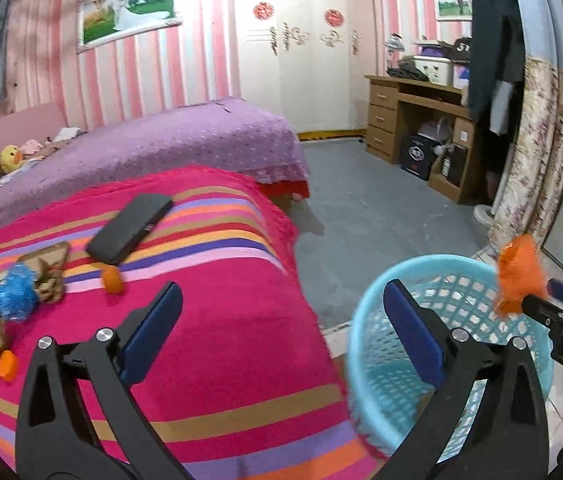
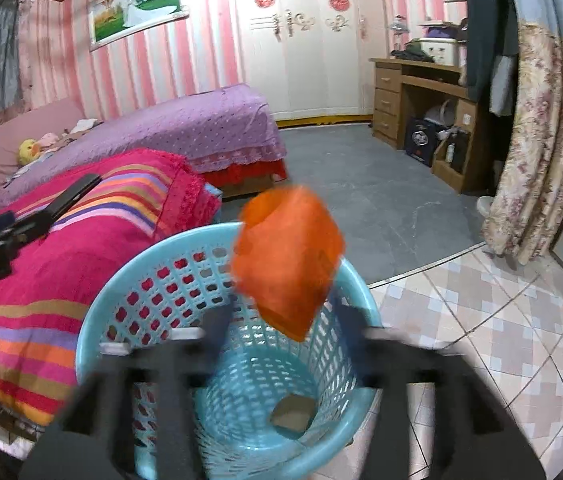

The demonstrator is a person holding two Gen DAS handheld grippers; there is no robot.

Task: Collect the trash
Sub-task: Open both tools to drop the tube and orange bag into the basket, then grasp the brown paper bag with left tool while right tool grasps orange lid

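A light blue mesh basket (image 1: 441,268) (image 2: 161,256) stands on the floor beside the striped bed. An orange wrapper (image 2: 287,268) (image 1: 519,276) hangs over the basket's mouth between the blurred, spread fingers of my right gripper (image 2: 281,316) (image 1: 549,298), which do not press on it. A brown scrap (image 2: 291,416) lies on the basket's bottom. My left gripper (image 1: 281,292) is wide open and empty, over the bed's edge next to the basket. On the bed lie a blue crinkled wrapper (image 1: 13,296), a brown wrapper (image 1: 47,276) and two small orange pieces (image 1: 112,280) (image 1: 6,364).
A black flat case (image 1: 129,228) rests on the striped blanket (image 1: 221,320). A purple-covered bed (image 1: 185,136) lies behind, a wooden desk (image 1: 413,120) at the far right. A flowered curtain (image 2: 537,152) hangs right of the basket, above tiled floor (image 2: 481,320).
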